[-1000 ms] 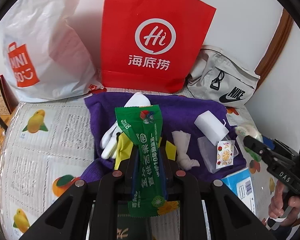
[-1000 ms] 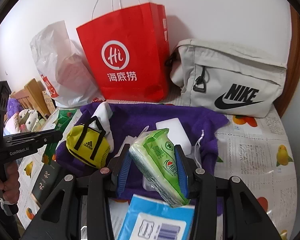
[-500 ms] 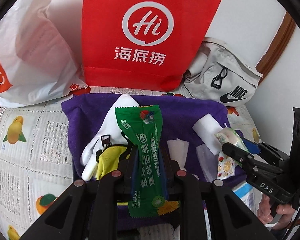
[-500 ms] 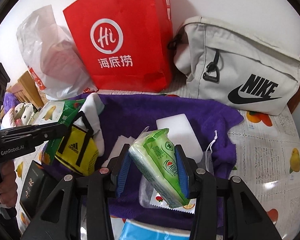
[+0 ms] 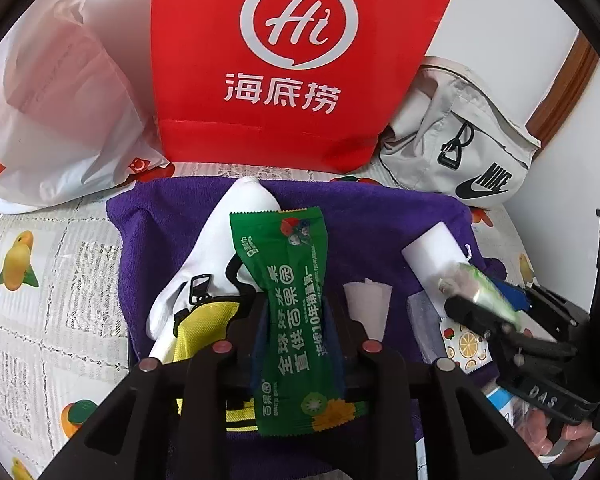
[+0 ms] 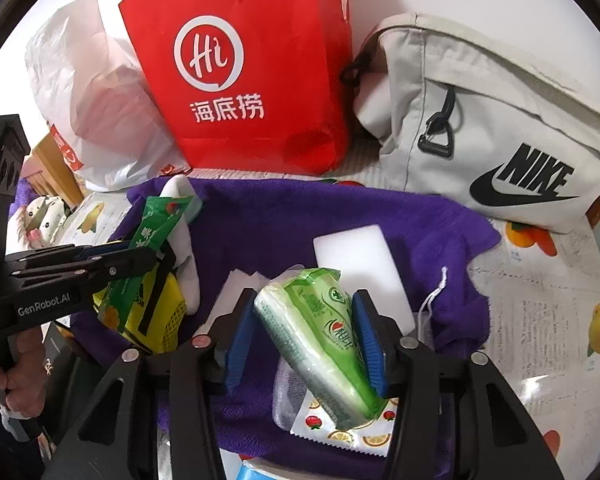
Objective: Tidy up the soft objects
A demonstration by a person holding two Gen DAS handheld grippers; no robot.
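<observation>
A purple towel point(image 5: 360, 220) is spread on the table. Above it my left gripper point(image 5: 296, 308) is shut on a green snack packet point(image 5: 288, 280) that stands up between the fingers; its jaws are opening. Under it lie a white glove point(image 5: 236, 216) and a yellow pouch point(image 5: 204, 320). My right gripper point(image 6: 304, 312) has a green wipes pack point(image 6: 316, 332) tilted between its blue pads. Those jaws are opening too, and both pads still touch the pack. The pack's lower end reaches a fruit-print sachet point(image 6: 340, 432). A white sponge block point(image 6: 356, 252) and a tissue point(image 5: 368, 308) also lie on the towel.
Behind the towel a red paper bag point(image 5: 300, 60), a white plastic bag point(image 5: 60, 100) and a grey Nike bag point(image 6: 480, 120) stand against the wall. A fruit-print tablecloth point(image 6: 540, 320) covers the table. A person's hand point(image 6: 16, 368) holds the left gripper's handle.
Both grippers have moved forward and down over the purple towel, so the bags behind look larger. The right gripper has come closer to the left one. Each still carries its packet.
</observation>
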